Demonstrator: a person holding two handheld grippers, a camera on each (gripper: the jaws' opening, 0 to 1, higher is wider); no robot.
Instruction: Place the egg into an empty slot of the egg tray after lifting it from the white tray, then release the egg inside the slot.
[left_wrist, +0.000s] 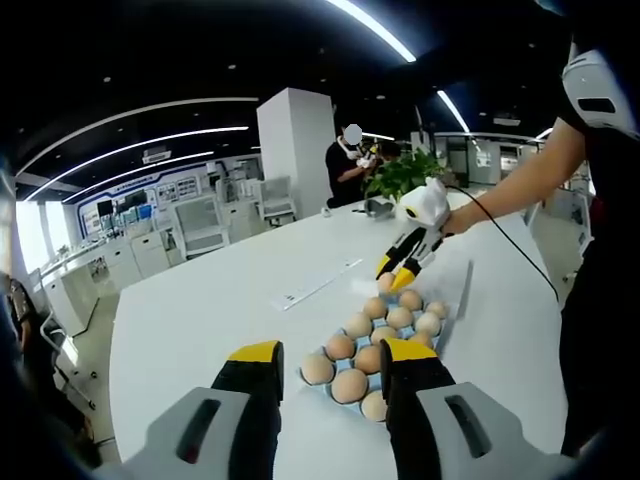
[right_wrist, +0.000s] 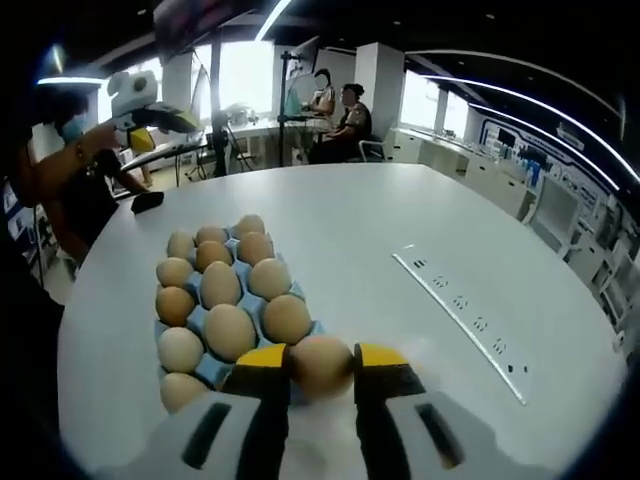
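A blue egg tray (right_wrist: 307, 322) holding several brown eggs lies on the white table (right_wrist: 400, 220). My right gripper (right_wrist: 323, 358) is shut on one brown egg (right_wrist: 322, 368) at the tray's near right corner; I cannot tell whether the egg rests in a slot. In the left gripper view the same tray (left_wrist: 361, 342) lies just beyond my left gripper (left_wrist: 333, 352), which is open with nothing between its jaws. At the tray's far end the right gripper (left_wrist: 397, 276) points down with the egg (left_wrist: 385, 283) in its yellow tips. The left gripper (right_wrist: 165, 117) hangs above the table's far left.
A long flat strip (right_wrist: 460, 300) lies on the table to the right of the tray, also visible as the strip (left_wrist: 315, 285). A potted plant (left_wrist: 405, 175) stands at the far edge. People sit beyond the table. The holder's arm (left_wrist: 520, 180) reaches in from the right.
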